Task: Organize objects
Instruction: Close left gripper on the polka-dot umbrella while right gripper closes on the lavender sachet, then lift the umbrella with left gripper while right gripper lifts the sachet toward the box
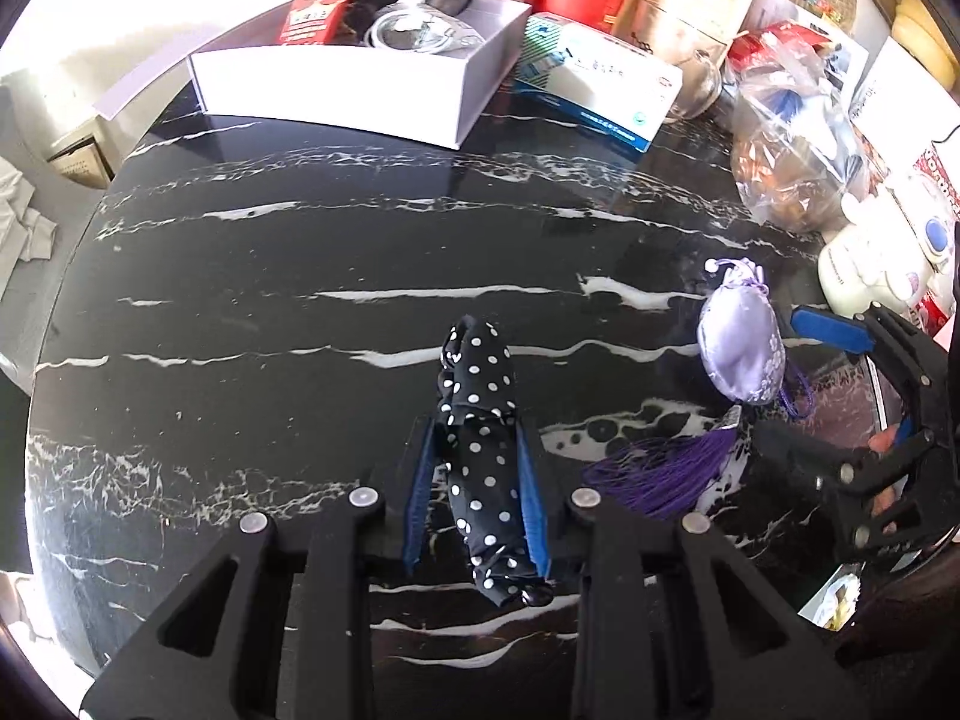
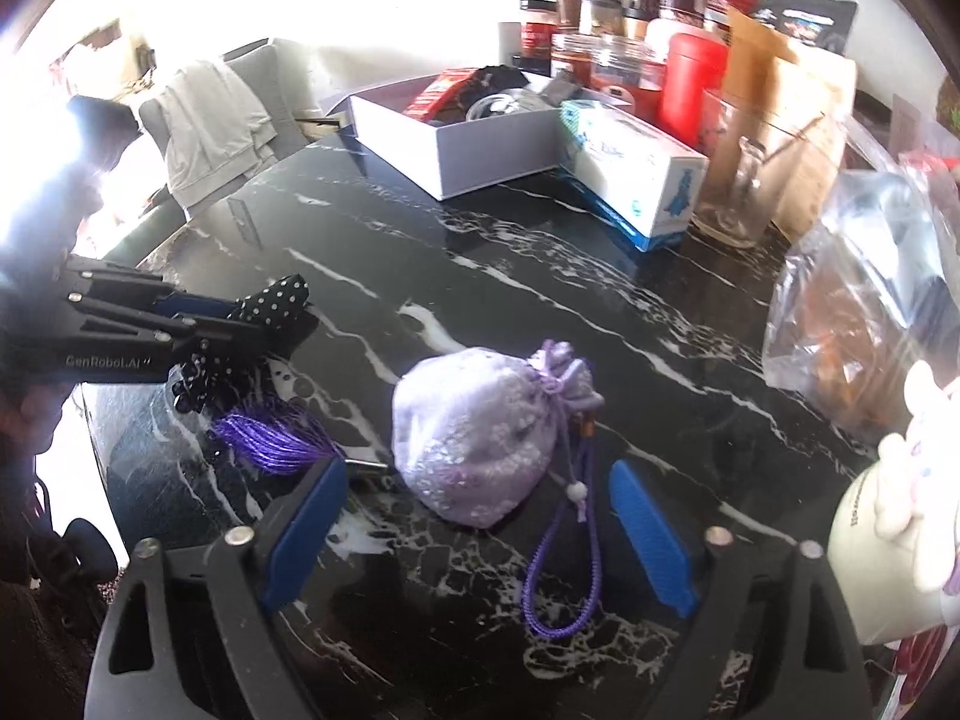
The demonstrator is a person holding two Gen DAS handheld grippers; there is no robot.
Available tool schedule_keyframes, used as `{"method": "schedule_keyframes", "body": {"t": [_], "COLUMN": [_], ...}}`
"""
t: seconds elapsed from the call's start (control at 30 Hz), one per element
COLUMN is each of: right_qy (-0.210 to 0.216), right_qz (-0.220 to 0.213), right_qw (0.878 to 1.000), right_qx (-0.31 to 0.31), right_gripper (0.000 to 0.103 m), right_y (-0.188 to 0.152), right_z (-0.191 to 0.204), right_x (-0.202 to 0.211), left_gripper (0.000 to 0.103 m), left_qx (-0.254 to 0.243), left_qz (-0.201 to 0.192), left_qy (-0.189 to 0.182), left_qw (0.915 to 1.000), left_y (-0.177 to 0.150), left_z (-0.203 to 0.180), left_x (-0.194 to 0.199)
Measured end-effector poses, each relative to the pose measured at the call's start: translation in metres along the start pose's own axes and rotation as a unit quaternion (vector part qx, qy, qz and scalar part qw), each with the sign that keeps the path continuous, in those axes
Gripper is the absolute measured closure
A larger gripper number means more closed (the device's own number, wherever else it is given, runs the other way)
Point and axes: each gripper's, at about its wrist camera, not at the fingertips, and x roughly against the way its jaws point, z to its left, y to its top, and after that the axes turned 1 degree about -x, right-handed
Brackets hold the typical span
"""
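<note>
Black marble with white veins covers the desk [image 1: 300,276], its far edge crowded with an open white cardboard box [image 1: 336,90], a blue-and-white carton [image 1: 600,90] and jars washed out by glare. At the right a clear plastic bag [image 1: 798,138] blurs its contents. The left gripper [image 1: 477,468] has narrow jaws clamped on a black polka-dot fabric bundle [image 1: 480,420]. The right gripper [image 2: 474,531] stands with jaws wide around a lilac drawstring satin pouch [image 2: 474,432] lying on the marble, pads clear of it.
</note>
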Motion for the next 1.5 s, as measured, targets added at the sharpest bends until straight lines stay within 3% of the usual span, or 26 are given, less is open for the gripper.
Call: {"method": "schedule_keyframes", "body": {"t": [0.63, 0.87, 1.03, 1.17, 1.33, 1.43, 1.5], "right_qy": [-0.025, -0.008, 0.014, 0.017, 0.025, 0.024, 0.025], "right_qz": [0.004, 0.013, 0.015, 0.016, 0.018, 0.014, 0.009], "right_qw": [0.996, 0.998, 0.999, 0.999, 0.998, 0.998, 0.998], "right_qx": [0.09, 0.063, 0.041, 0.048, 0.059, 0.057, 0.057], "right_gripper": [0.007, 0.004, 0.002, 0.001, 0.001, 0.002, 0.008], "right_y": [0.012, 0.015, 0.017, 0.019, 0.02, 0.02, 0.02], "right_z": [0.04, 0.036, 0.032, 0.035, 0.04, 0.042, 0.044], "right_x": [-0.031, -0.037, -0.041, -0.044, -0.045, -0.045, -0.044], "left_gripper": [0.076, 0.065, 0.056, 0.056, 0.056, 0.064, 0.071], "left_qx": [0.005, 0.003, -0.014, -0.028, -0.031, -0.031, -0.029], "left_qz": [-0.012, -0.02, -0.032, -0.033, -0.035, -0.037, -0.037], "left_qy": [-0.005, -0.005, 0.018, 0.043, 0.046, 0.054, 0.057], "left_qw": [0.9999, 0.9998, 0.9992, 0.9981, 0.9979, 0.9974, 0.9973], "left_y": [-0.01, -0.012, -0.014, -0.016, -0.019, -0.02, -0.021], "left_z": [0.011, 0.01, 0.003, -0.004, -0.005, -0.003, -0.001], "left_x": [0.006, 0.007, 0.006, 0.004, 0.005, 0.006, 0.007]}}
